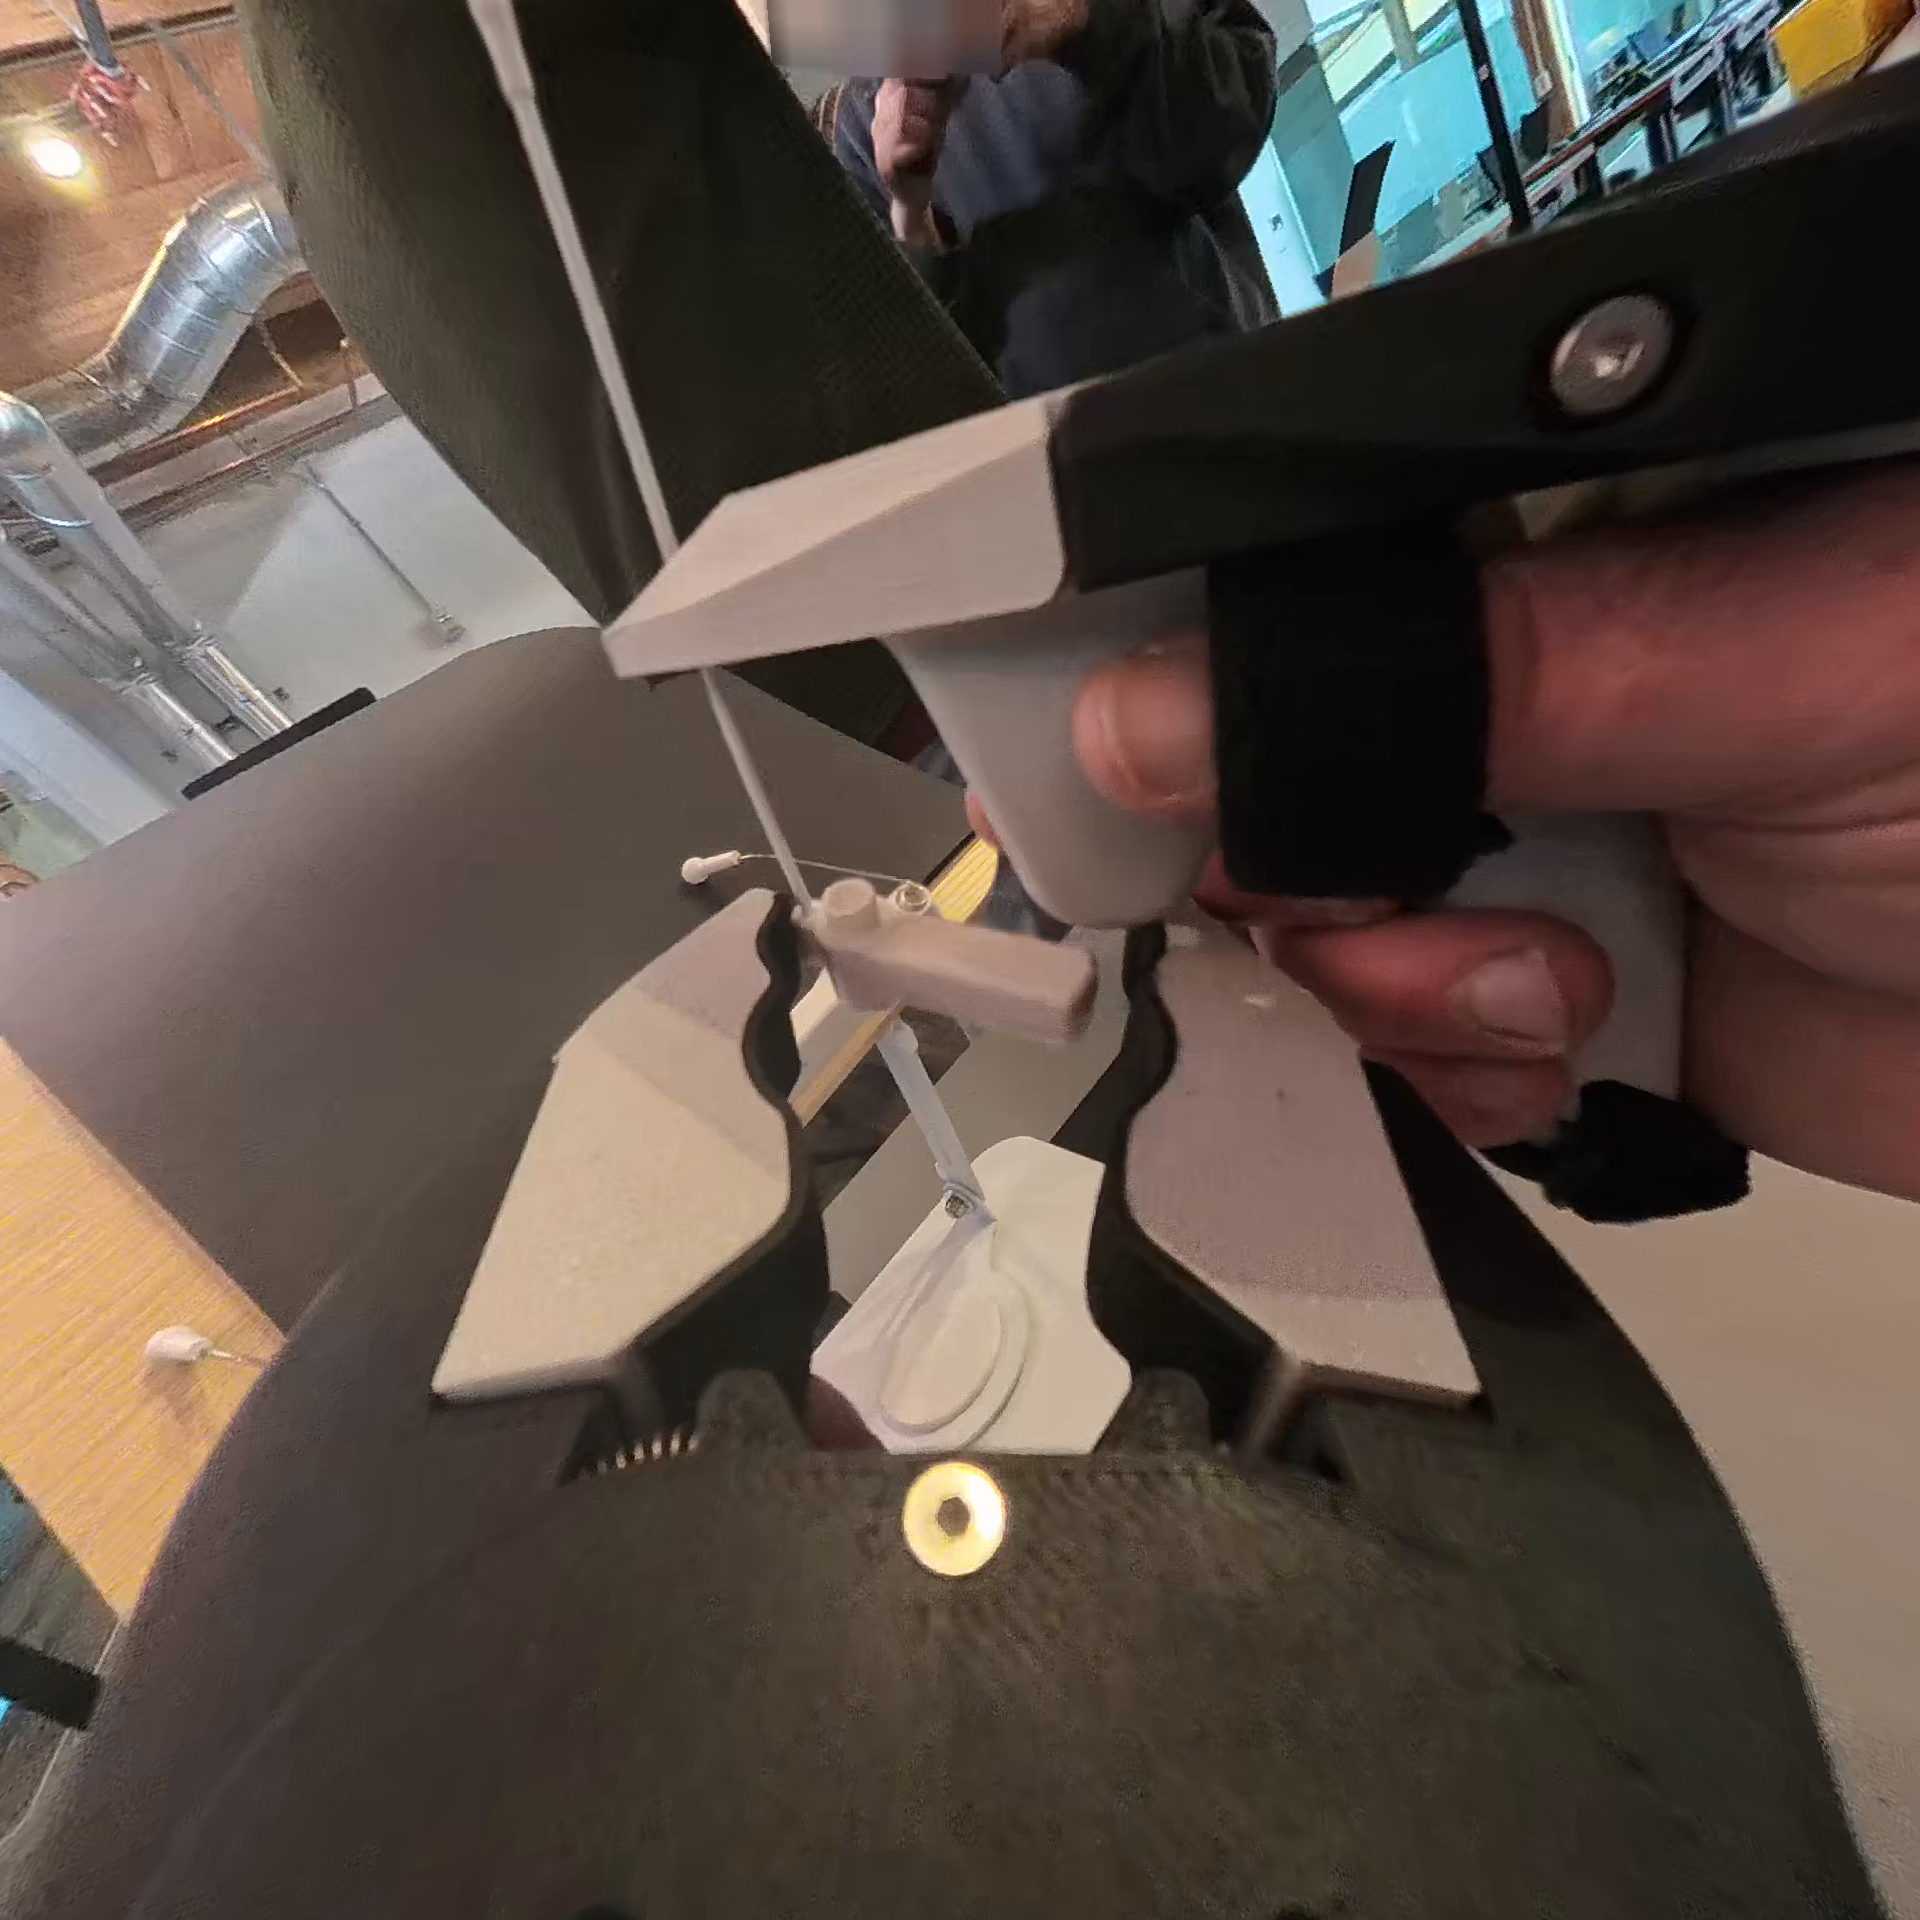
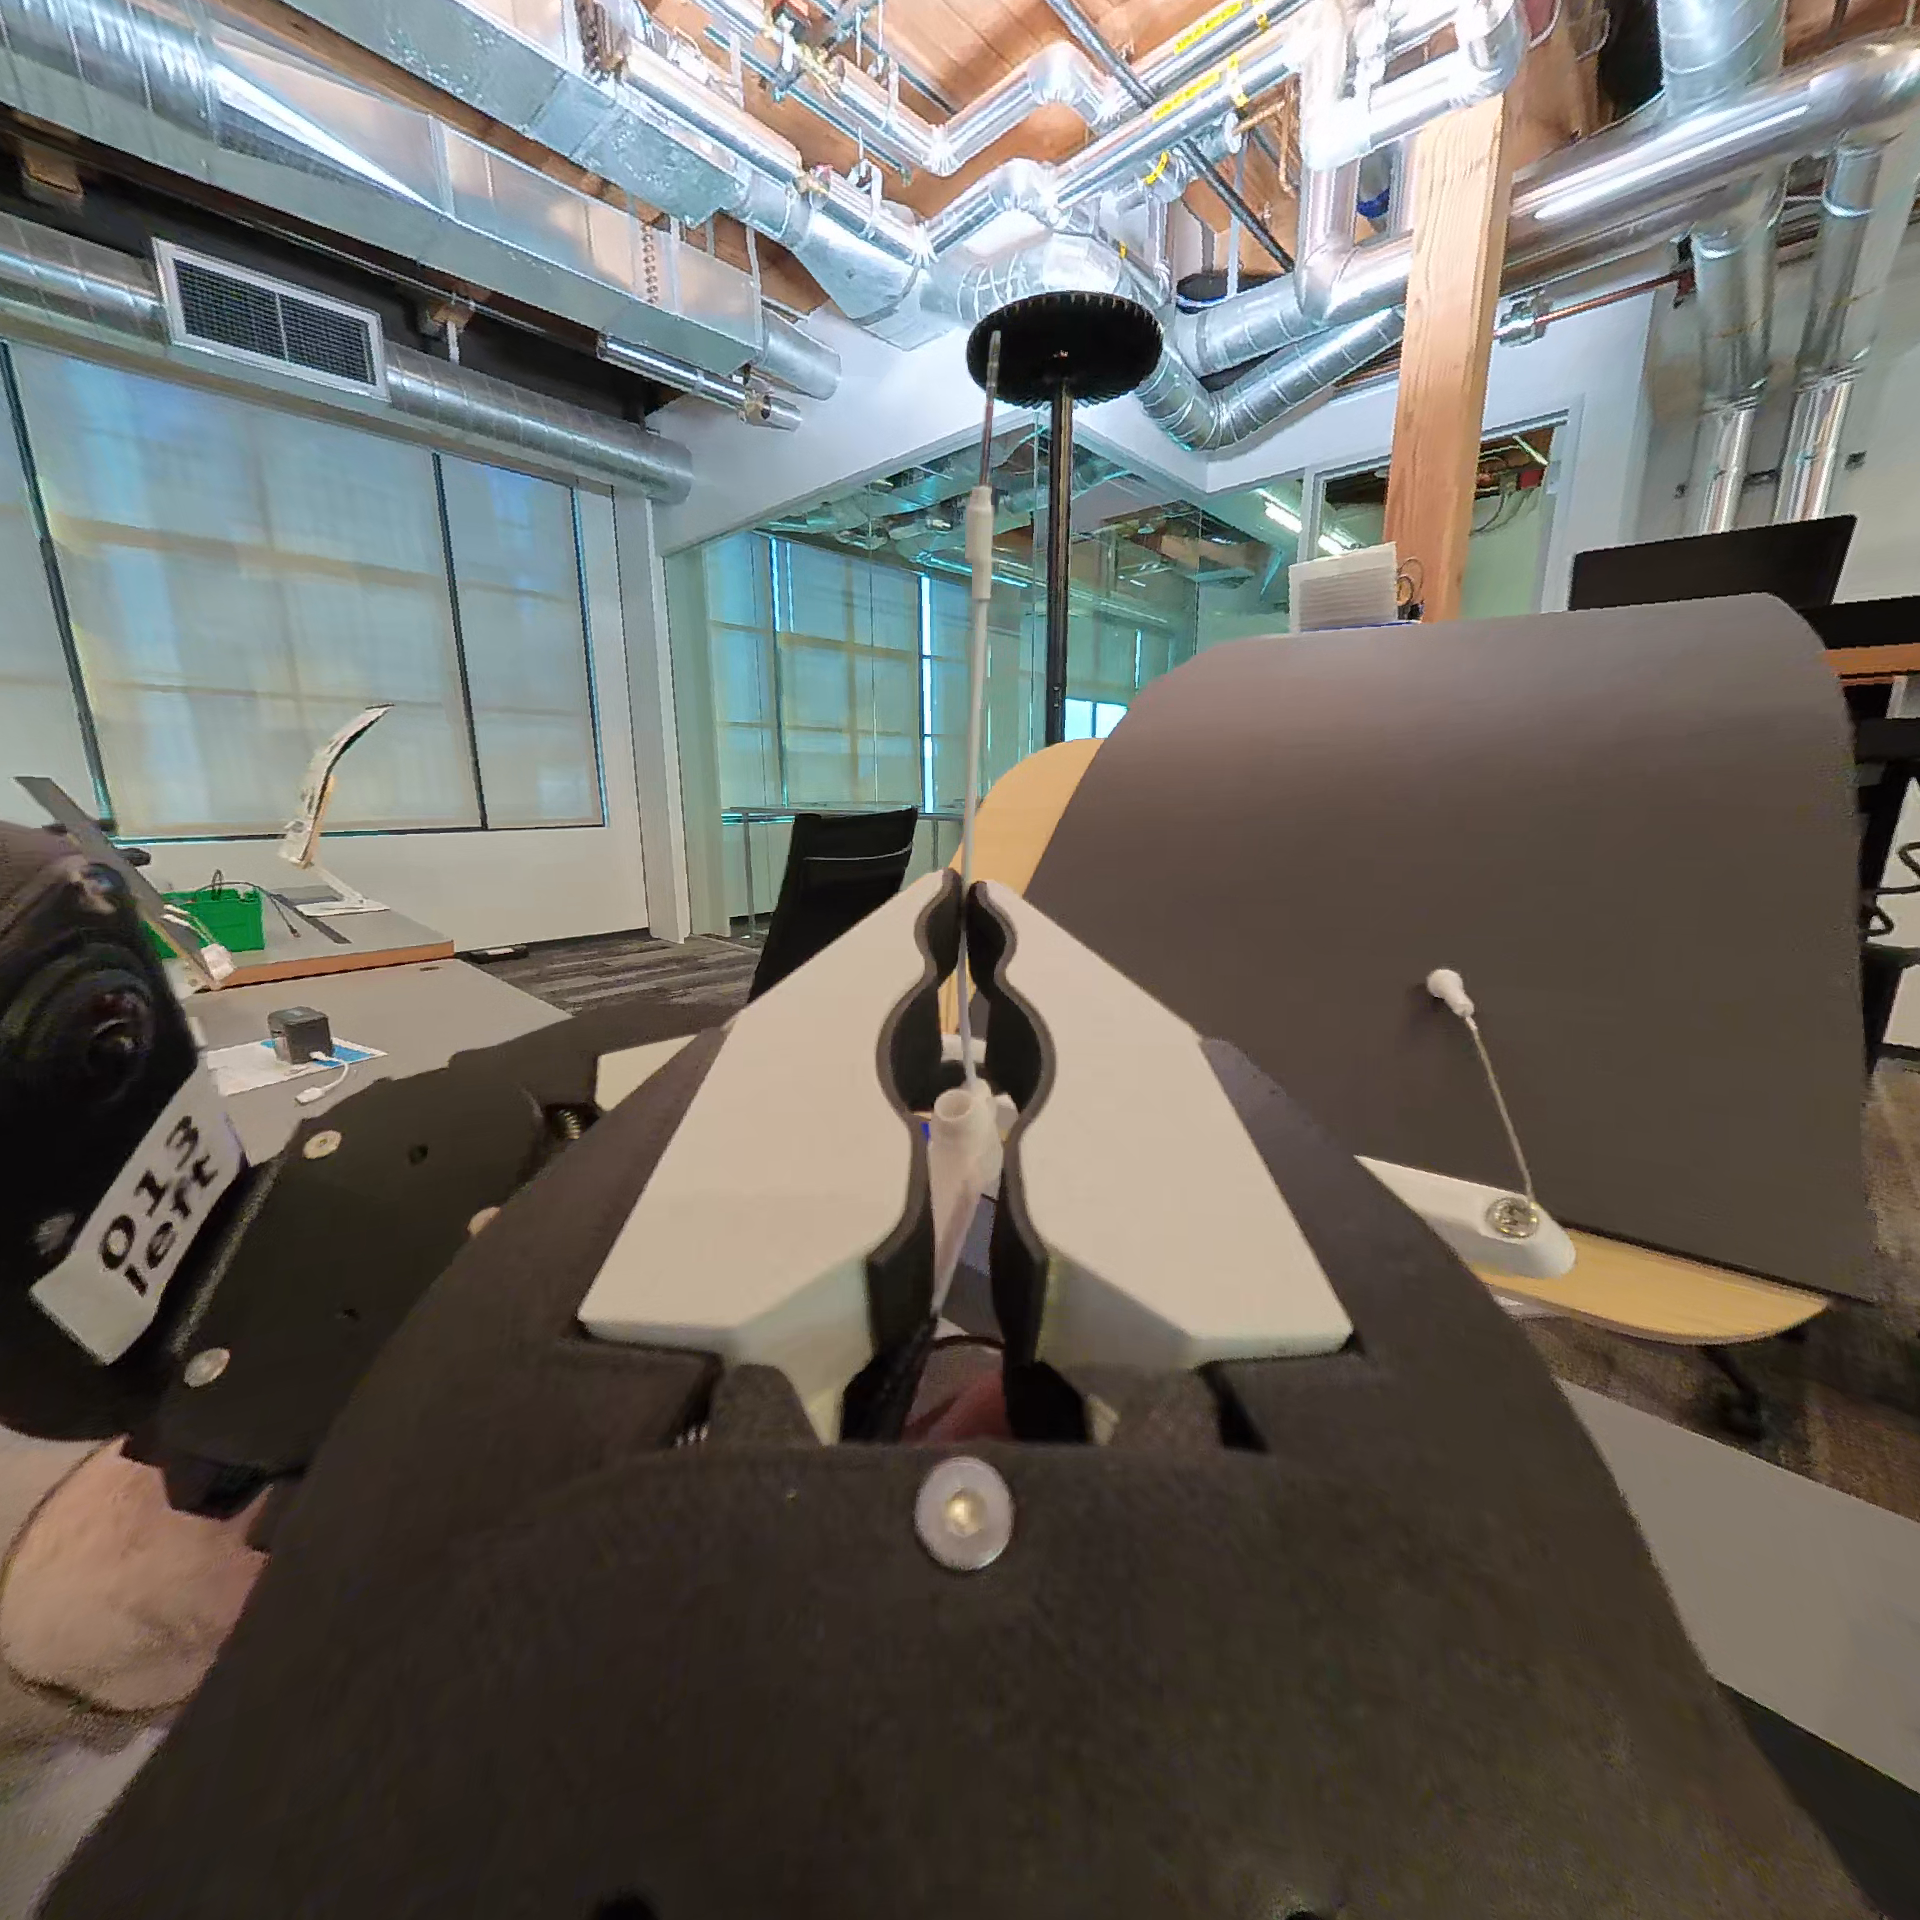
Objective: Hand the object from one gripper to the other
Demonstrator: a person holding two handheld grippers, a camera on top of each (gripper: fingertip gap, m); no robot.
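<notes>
Two grippers are in play, and both views show the same white object.

Left wrist view: the left gripper [image 1: 951,940] stands with its jaws apart. A small white block [image 1: 961,961] on a thin white cord [image 1: 623,416] hangs in the gap between the fingertips, close to the left finger but not clamped by either. Below it a thin stem runs down to a white pad [image 1: 977,1320] lying between the fingers. A hand [image 1: 1558,862] holds the right gripper's handle, upper right; its jaws are out of sight here.

Right wrist view: the right gripper [image 2: 964,914] is closed, its fingertips pinching the cord, which runs up toward a black disc [image 2: 1065,348] on a pole. The block sits lower between the fingers.

Assessment: the right gripper holds the object; the left is positioned around it but has not taken it. Left to do: the left closes, the right lets go.
</notes>
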